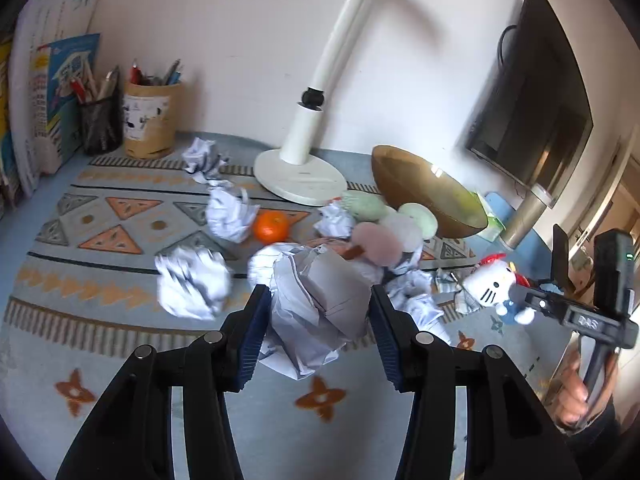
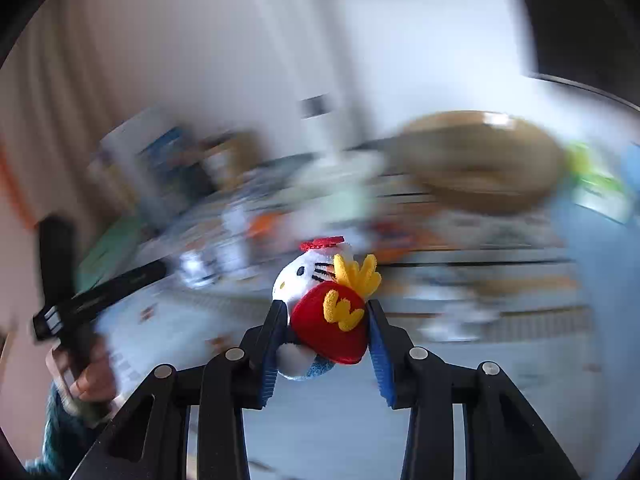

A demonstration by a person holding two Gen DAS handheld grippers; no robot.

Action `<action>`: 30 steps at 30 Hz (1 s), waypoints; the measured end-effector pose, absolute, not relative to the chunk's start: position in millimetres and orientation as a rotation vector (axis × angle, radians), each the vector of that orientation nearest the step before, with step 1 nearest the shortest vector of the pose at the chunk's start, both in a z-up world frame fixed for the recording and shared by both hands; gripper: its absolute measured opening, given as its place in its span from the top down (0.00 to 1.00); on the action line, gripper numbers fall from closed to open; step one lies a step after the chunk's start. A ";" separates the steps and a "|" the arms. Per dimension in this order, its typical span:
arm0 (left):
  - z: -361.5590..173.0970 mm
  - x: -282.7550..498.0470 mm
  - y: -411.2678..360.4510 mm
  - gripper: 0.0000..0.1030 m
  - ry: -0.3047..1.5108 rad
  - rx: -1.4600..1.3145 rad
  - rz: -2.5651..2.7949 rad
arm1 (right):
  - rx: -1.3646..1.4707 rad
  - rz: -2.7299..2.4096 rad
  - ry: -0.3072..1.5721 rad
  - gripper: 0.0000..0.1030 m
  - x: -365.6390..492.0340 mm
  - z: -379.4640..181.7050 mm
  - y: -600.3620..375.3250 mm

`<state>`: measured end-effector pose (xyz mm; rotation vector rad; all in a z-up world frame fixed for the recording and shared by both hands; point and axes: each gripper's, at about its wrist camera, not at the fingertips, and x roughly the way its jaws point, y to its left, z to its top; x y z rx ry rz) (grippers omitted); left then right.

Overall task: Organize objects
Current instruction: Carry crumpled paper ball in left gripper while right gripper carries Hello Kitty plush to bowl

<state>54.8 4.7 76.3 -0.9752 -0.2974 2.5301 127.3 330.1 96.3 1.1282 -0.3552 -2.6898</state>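
Nearest, the left hand-held gripper point(image 1: 316, 320) clamps a large crumpled paper wad point(image 1: 316, 312) between its blue pads, lifted over the patterned mat point(image 1: 100, 280) on the tabletop, while the right hand-held gripper point(image 2: 328, 332) grips a small white cat plush point(image 2: 320, 304) with a red bow, to the right of the wad. Beyond the wad lie more paper balls point(image 1: 192, 284), an orange point(image 1: 272, 226) and pastel round pieces point(image 1: 376, 240). Farther back from the wad stand a tilted wooden bowl point(image 1: 424, 192), a white lamp point(image 1: 304, 160) and two pen holders point(image 1: 150, 120) by the wall.
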 end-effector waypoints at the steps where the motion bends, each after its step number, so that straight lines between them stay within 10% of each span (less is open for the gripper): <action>1: 72.6 53.2 10.1 0.54 -0.327 -0.981 2.500 | 1.148 -2.705 -0.378 0.62 127.0 93.2 344.4; 10: 39.3 60.9 48.4 0.54 -0.291 -1.068 2.426 | 1.362 -2.565 -0.453 0.57 100.9 48.6 401.9; 13: 33.7 62.1 57.5 0.54 -0.241 -1.092 2.421 | 1.320 -2.635 -0.393 0.04 125.3 59.4 405.9; 14: 33.9 62.6 60.1 0.54 -0.232 -1.089 2.414 | 1.285 -2.642 -0.404 0.00 132.7 63.0 406.5; 22: 48.7 76.4 77.1 0.54 -0.098 -1.054 2.425 | 1.419 -2.805 -0.214 0.01 118.6 50.4 363.6; 25: 54.3 78.1 77.2 0.54 -0.083 -1.046 2.419 | 1.464 -2.705 -0.306 0.34 111.0 35.6 365.6; 30: 70.8 66.0 98.8 0.54 -0.035 -1.021 2.408 | 1.403 -2.716 -0.316 0.53 119.3 41.3 375.7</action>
